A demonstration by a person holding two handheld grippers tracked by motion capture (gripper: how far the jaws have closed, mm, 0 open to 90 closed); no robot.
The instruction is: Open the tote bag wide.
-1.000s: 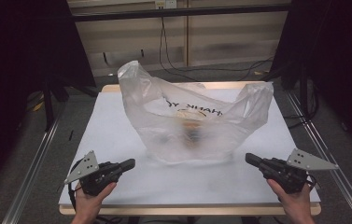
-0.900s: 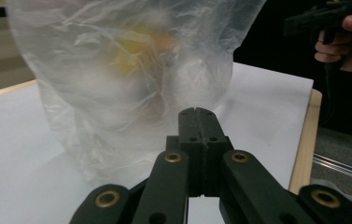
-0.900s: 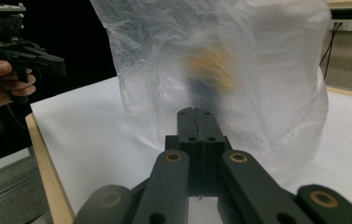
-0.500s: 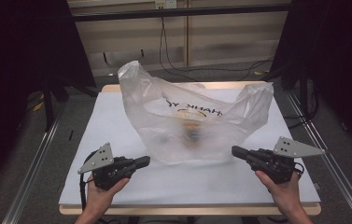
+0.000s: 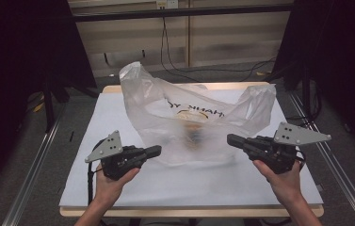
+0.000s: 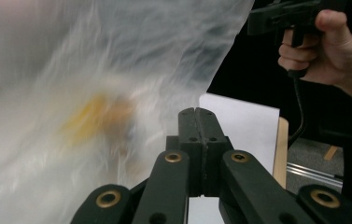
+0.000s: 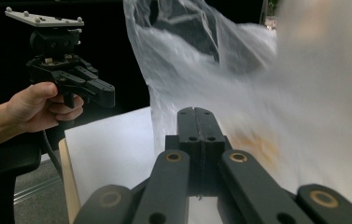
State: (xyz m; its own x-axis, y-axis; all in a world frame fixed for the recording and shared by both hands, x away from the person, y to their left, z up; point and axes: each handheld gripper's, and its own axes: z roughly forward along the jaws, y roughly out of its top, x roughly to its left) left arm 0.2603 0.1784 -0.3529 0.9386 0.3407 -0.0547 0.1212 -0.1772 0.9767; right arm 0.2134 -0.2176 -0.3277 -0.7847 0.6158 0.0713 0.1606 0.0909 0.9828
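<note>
White sheet [image 5: 118, 117] covers the wooden table [image 5: 189, 212]. At its near side, the left gripper [image 5: 155, 150] and right gripper [image 5: 231, 139] point inward, each with jaws pressed together, holding nothing. Between and beyond them, mid-table, stands a translucent plastic bag [image 5: 189, 117] with a yellowish blurred item [image 5: 191, 134] inside.

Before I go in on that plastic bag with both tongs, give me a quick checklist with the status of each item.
1. Left tongs clear of the plastic bag: ok, tip beside its lower edge, apart from it.
2. Right tongs clear of the bag: ok, just short of it.
3. Jaws open to grab: not ok, both pairs are shut.
4. Bag sitting on the white table: ok, standing puffed up.
5. Bag's contents identified: cannot tell, just a yellowish blur through the plastic.
</note>
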